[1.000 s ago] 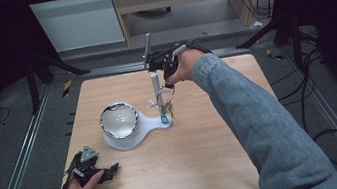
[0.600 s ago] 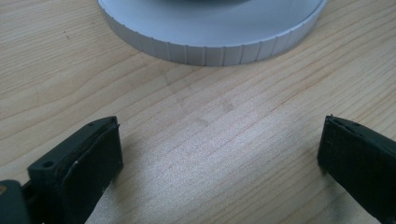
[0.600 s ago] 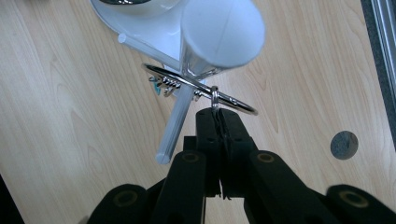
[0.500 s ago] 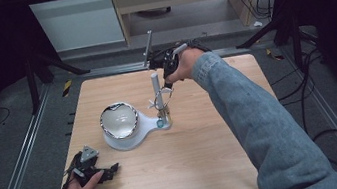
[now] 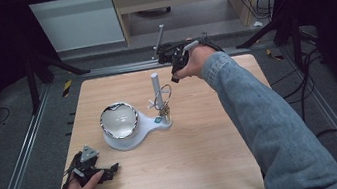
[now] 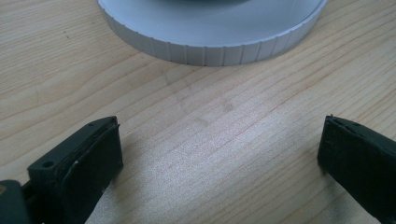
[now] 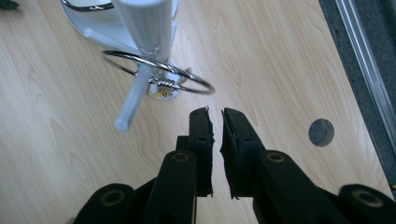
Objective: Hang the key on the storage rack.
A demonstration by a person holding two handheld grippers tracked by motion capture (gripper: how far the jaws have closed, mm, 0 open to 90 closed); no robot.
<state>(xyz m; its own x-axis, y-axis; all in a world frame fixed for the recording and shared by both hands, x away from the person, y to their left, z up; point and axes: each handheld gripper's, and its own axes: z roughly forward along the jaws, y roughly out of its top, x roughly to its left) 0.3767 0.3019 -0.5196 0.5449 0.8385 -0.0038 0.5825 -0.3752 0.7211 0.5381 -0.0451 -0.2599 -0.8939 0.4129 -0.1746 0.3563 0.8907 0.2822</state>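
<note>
A white stand [image 5: 147, 126] sits mid-table and carries a round chrome-rimmed glass disc [image 5: 119, 120], an upright white post [image 5: 155, 82] and a wire ring [image 5: 163, 97]. My right gripper [image 5: 174, 77] hovers just right of the post top, apart from it. In the right gripper view its jaws [image 7: 215, 112] are shut with nothing between them, above the ring [image 7: 156, 70], the post [image 7: 144, 23] and a thin white rod [image 7: 134, 98]. My left gripper [image 5: 111, 171] rests on the table's near left. In its own view it is open [image 6: 219, 140] and faces the stand's ribbed white base [image 6: 210, 37].
The wooden table [image 5: 206, 159] has bare room on its right and front. A round hole [image 7: 321, 132] is cut in the top to the right of my right gripper. Metal rails [image 5: 20, 162] run along both sides of the table, and cables [image 5: 309, 103] hang at the right.
My right gripper has drawn back to the right, away from the top of the white post where it was before. The left gripper has stayed in place.
</note>
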